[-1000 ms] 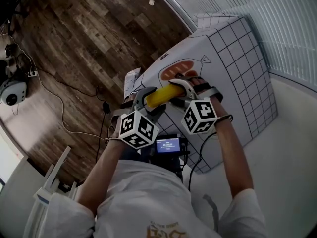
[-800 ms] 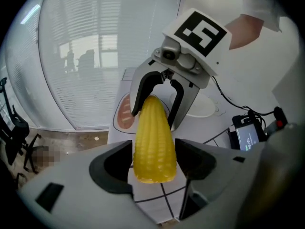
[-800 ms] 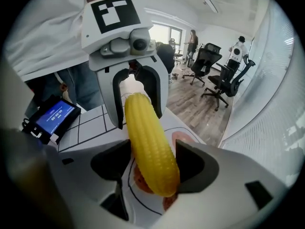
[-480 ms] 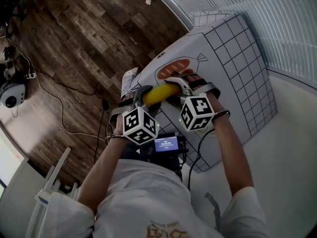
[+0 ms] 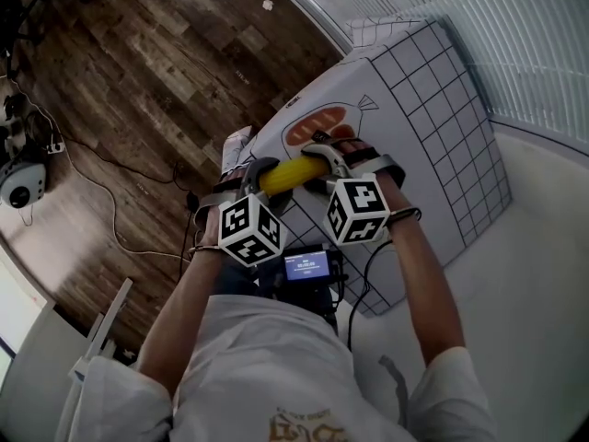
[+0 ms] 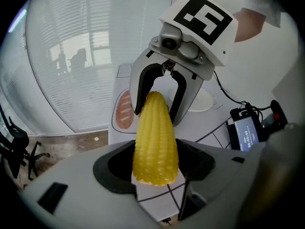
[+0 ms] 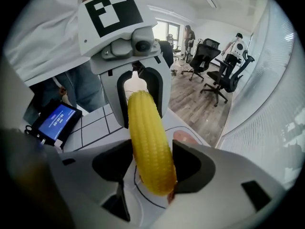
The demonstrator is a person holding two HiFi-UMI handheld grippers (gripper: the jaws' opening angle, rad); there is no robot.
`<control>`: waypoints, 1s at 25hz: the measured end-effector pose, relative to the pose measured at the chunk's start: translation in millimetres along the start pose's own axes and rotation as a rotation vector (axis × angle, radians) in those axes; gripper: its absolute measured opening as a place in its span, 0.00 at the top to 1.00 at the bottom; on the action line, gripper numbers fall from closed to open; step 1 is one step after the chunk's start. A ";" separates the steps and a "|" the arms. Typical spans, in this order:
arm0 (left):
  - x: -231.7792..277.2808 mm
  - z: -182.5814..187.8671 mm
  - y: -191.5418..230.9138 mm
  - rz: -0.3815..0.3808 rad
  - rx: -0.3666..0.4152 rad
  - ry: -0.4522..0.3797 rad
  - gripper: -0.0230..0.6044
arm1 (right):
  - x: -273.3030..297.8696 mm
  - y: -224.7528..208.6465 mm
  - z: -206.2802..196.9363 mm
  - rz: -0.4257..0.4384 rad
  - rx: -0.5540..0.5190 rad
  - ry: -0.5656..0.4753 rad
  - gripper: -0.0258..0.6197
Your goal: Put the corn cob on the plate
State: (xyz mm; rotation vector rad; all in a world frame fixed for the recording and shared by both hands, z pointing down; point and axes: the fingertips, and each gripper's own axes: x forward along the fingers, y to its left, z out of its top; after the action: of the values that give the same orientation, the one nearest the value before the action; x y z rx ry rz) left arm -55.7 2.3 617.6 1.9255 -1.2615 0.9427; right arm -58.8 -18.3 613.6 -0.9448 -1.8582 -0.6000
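Observation:
The yellow corn cob point(image 5: 293, 173) hangs in the air over the table, held at both ends. My left gripper point(image 5: 262, 175) is shut on its thick cut end point(image 6: 153, 142), and its jaws have just been closing a little. My right gripper point(image 5: 324, 159) grips the rounded tip point(image 7: 148, 142); its jaws have just been closing too, with the cob between them. Each gripper view shows the other gripper at the cob's far end: the right gripper point(image 6: 159, 97) and the left gripper point(image 7: 140, 97). A pale round plate point(image 6: 206, 101) lies on the table behind the right gripper.
The table cover point(image 5: 442, 136) has a black grid and a printed bread loaf point(image 5: 317, 127). A small device with a blue screen point(image 5: 308, 265) sits near the person's body. Wooden floor with cables point(image 5: 110, 201) lies to the left. Office chairs point(image 7: 219, 80) stand further off.
The two marker cubes stand a little closer together, and the left gripper has rolled slightly. The cob stays between both grippers over the same part of the table.

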 end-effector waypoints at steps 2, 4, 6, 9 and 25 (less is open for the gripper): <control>-2.9 2.4 -0.9 -0.002 0.008 -0.005 0.56 | -4.1 0.5 1.3 -0.011 0.004 0.007 0.54; -6.5 5.6 -0.4 -0.002 0.019 -0.009 0.56 | -8.8 -0.6 2.9 -0.023 0.010 0.013 0.54; -11.1 9.2 -1.1 -0.004 0.038 -0.009 0.56 | -14.4 -0.6 4.8 -0.035 0.022 0.014 0.54; -18.0 18.2 -0.8 -0.004 0.077 -0.013 0.56 | -26.0 -2.6 6.4 -0.069 0.040 0.018 0.54; -56.3 59.0 -0.3 -0.026 0.275 -0.048 0.56 | -82.3 -10.2 19.8 -0.241 0.134 0.042 0.55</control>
State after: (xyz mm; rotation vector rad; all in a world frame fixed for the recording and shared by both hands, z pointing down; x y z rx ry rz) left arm -58.4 -19.0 539.0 2.1812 -1.1796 1.1100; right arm -55.4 -39.0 531.0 -0.6209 -1.9632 -0.6261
